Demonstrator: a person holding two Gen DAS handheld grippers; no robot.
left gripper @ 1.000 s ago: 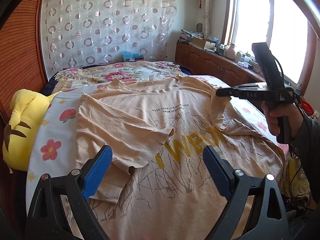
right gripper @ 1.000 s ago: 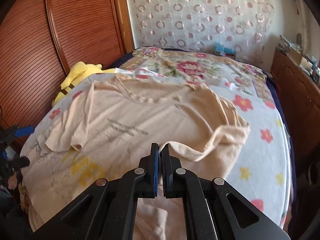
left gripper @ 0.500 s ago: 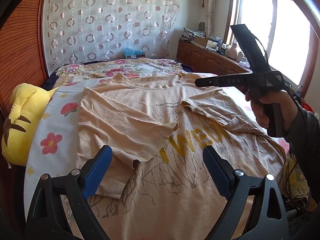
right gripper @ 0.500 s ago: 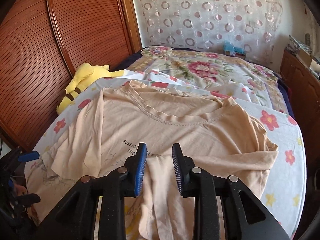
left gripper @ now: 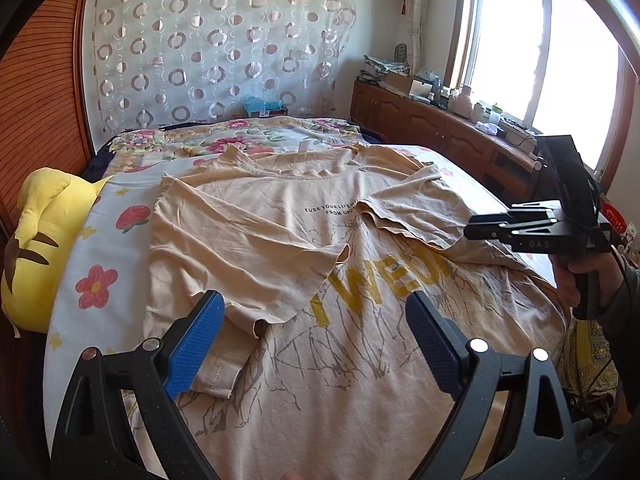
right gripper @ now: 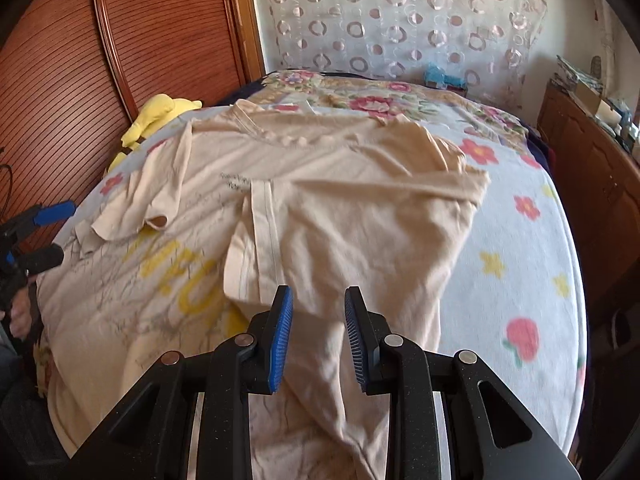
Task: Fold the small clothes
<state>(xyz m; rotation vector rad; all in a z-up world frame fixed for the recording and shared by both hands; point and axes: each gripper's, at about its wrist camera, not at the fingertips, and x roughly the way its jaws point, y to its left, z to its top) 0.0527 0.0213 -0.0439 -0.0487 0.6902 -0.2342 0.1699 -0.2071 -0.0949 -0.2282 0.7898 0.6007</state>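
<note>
Garment: beige T-shirt [left gripper: 360,288] lies face up on the bed [left gripper: 92,240], collar toward the curtain [left gripper: 224,52], yellow lettering across the chest
Left sleeve fold: sleeve [left gripper: 248,248] lies folded in over the chest, its hem edge just beyond the blue pad [left gripper: 196,340] of the left tongs
Right sleeve fold: sleeve [right gripper: 360,224] and side panel lie turned in over the print, hem strip facing the shirt centre
Left tongs [left gripper: 316,344]: wide open, holding nothing, hovering above the lower half of the shirt
Right tongs [right gripper: 318,336]: partly open, nothing between the pads, cloth lying below the gap; contact with the cloth cannot be told
Shirt edges: lower hem runs out of the left wrist view at the bottom; right side fold line runs from the shoulder toward the right tongs
Open room, left: strip of floral sheet between the shirt and the yellow plush toy [left gripper: 36,248] at the bed edge
Open room, right: broad band of floral sheet [right gripper: 520,240] between the fold and the wooden cabinet [right gripper: 600,184]
Open room, far: floral quilt [left gripper: 224,144] between collar and curtain
Change since earlier frame: right tongs were shut on the sleeve edge one second ago; they have opened further, drawn back toward the hem, and the sleeve now lies released over the chest
Left tongs change: position and opening unchanged
</note>
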